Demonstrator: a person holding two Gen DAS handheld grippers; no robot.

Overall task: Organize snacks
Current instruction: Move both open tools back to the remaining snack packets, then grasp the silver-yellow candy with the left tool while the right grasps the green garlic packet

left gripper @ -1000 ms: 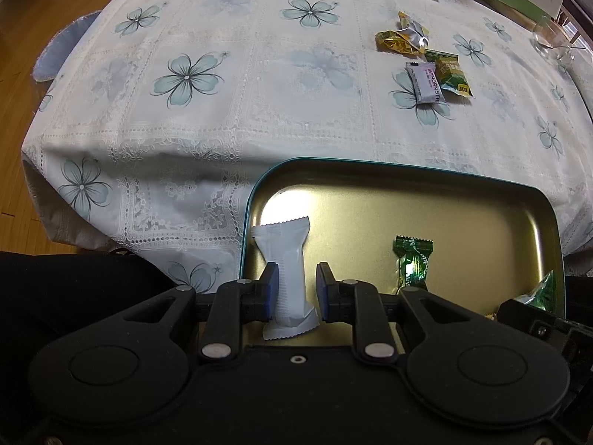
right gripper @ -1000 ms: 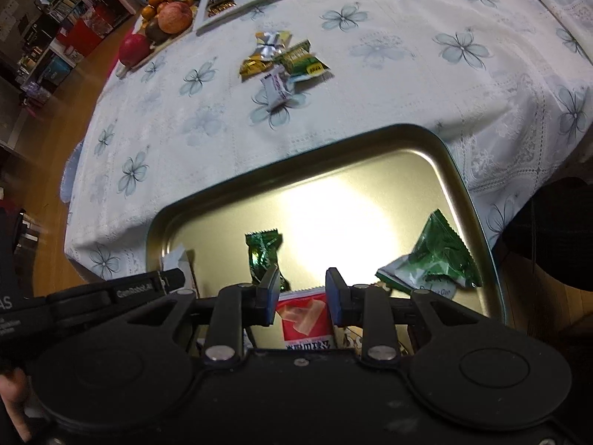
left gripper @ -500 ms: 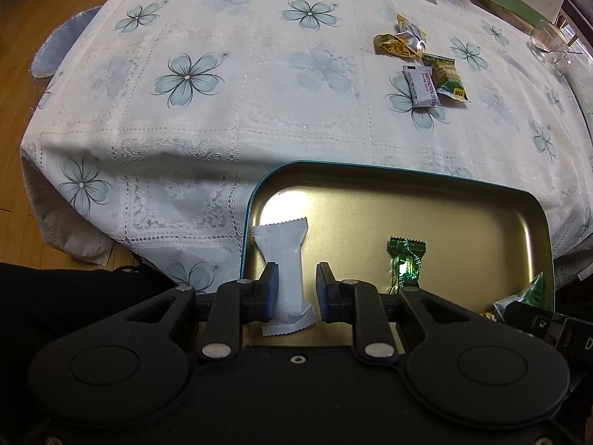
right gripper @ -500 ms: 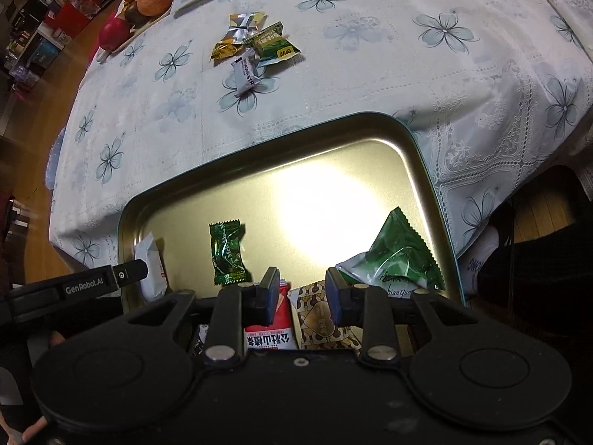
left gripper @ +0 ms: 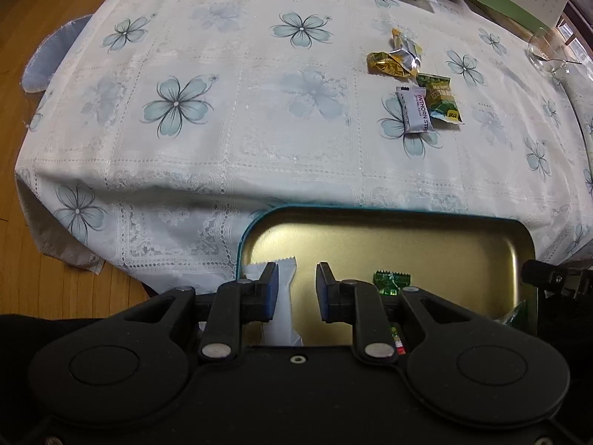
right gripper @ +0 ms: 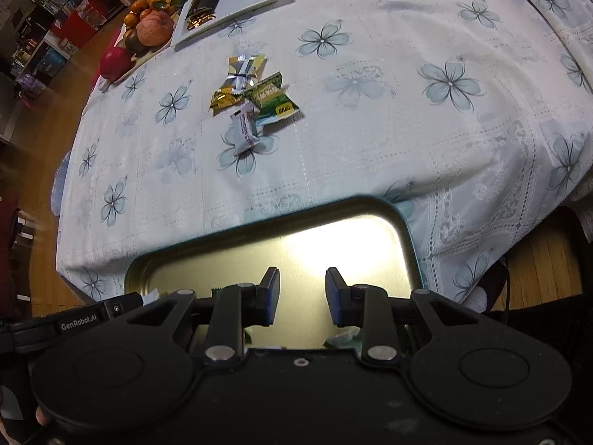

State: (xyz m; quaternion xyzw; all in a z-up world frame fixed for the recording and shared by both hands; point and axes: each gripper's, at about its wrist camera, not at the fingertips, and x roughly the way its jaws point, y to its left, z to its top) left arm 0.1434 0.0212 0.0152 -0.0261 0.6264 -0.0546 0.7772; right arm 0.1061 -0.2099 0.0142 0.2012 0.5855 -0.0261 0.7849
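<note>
Both my grippers have drawn back over the gold tray (left gripper: 407,237); left gripper (left gripper: 296,293) has released the white packet (left gripper: 285,296), right gripper (right gripper: 302,296) holds nothing.

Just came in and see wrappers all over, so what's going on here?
A person with two handheld grippers is sorting snacks into a gold metal tray at the table's edge. The left gripper and right gripper hover over it, both empty. A white packet lies inside; a small cluster of snack wrappers waits on the floral tablecloth.
</note>
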